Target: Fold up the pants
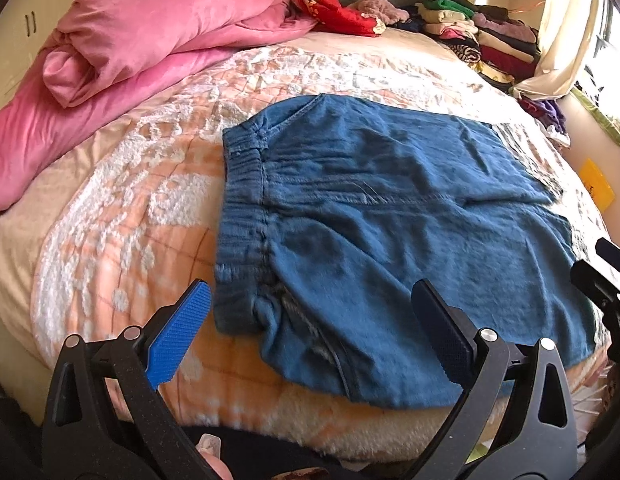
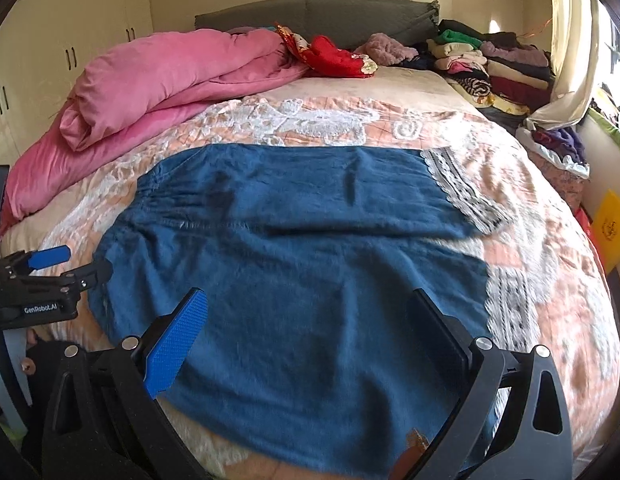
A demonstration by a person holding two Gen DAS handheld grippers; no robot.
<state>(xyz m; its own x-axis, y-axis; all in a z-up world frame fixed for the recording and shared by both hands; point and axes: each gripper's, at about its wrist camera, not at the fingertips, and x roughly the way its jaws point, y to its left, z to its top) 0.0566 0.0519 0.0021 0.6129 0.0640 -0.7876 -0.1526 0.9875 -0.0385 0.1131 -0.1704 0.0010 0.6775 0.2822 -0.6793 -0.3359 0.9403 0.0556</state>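
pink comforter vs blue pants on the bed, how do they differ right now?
The pink comforter is bunched and rolled along the bed's left side; the blue pants lie spread flat mid-bed. The comforter is plain, plush-looking fabric; the pants show seams, an elastic waistband and lace-trimmed cuffs. The pants lie just ahead of both open grippers; the comforter lies farther off. Both rest on the patterned bedspread.
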